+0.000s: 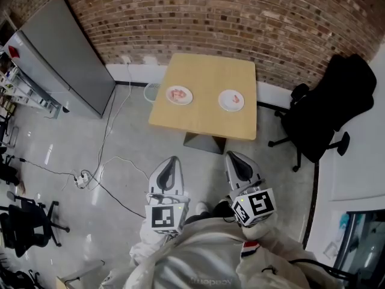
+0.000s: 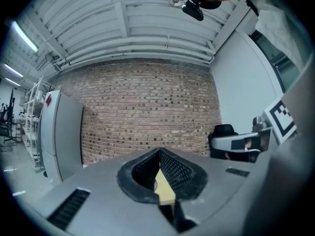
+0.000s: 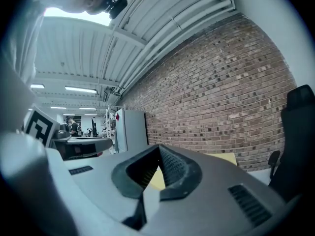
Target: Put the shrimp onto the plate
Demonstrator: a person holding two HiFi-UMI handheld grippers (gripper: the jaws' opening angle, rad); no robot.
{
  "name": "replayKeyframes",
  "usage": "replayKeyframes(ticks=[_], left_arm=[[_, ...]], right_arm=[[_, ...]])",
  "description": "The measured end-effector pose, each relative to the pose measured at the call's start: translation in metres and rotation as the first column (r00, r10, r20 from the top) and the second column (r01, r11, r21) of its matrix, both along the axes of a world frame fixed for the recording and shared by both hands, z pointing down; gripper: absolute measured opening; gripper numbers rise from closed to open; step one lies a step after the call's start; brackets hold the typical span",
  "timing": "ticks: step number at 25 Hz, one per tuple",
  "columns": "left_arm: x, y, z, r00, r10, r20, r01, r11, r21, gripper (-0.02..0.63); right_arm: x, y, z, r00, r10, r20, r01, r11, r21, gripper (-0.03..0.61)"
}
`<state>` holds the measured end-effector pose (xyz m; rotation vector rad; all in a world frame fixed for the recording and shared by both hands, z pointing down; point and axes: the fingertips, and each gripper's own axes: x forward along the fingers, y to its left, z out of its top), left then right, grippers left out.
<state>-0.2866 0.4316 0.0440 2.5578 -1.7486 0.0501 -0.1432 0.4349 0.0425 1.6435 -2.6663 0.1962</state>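
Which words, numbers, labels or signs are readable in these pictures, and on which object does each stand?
Nothing is readable with certainty.
Sweatshirt: pale upside-down print, too blurred to read.
Refrigerator: red sticker, too small to read.
Marker cubes: black-and-white square patterns, no letters.

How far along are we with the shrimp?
Done: nothing certain; the right white plate shows a small pink piece. In hand: nothing; left gripper and right gripper are shut, empty, short of the square wooden table. Left: pink shrimp on the left white plate.
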Motion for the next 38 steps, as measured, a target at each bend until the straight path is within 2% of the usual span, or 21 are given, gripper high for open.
replayKeyframes(ticks=[12, 23, 29, 38], left_arm=[[0.007, -0.067, 0.017, 0.998, 0.022, 0.051, -0.021, 1.000, -0.011, 0.011], [0.050, -0.204, 0.021, 0.992, 0.065, 0.104, -0.063, 0.998, -0.028, 0.011], [0.082, -0.272, 0.031, 0.990, 0.079, 0.115, -0.073, 0.996, -0.057, 0.011], [0.078, -0.338, 0.054, 0.987, 0.041, 0.157, -0.024, 0.994, -0.104, 0.011]], right_arm=[[0.005, -0.068, 0.011, 0.999, 0.026, 0.025, -0.026, 1.000, 0.004, 0.023], [0.048, -0.204, 0.015, 0.996, 0.070, 0.061, -0.070, 0.998, -0.001, 0.023], [0.082, -0.264, 0.032, 0.994, 0.085, 0.072, -0.081, 0.995, -0.049, 0.024], [0.097, -0.327, 0.051, 0.994, 0.076, 0.080, -0.067, 0.992, -0.105, 0.024]])
